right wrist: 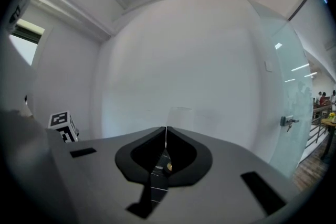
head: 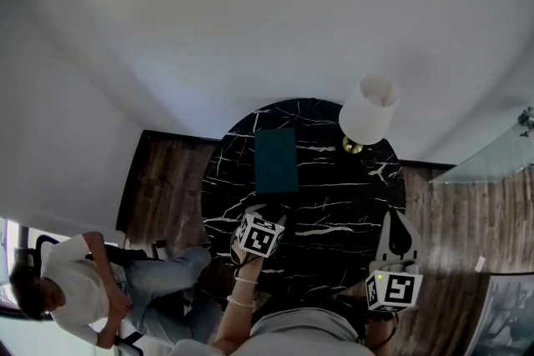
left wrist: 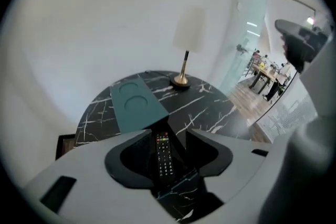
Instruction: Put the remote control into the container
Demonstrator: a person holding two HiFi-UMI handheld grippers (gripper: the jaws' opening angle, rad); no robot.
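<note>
A: Left gripper state?
B: Left gripper (left wrist: 170, 132) is spread wide and straddles the remote (left wrist: 164, 153), pads clear of it. Remote lies flat on the table (left wrist: 210, 107), lower centre of the left gripper view, lengthwise between the jaws. Looks lined up for a side pinch.
A: Container?
B: Container (left wrist: 134, 105) sits just beyond the remote, mid-frame. Right gripper (right wrist: 166, 131) is pressed together on nothing, probably parked clear.
</note>
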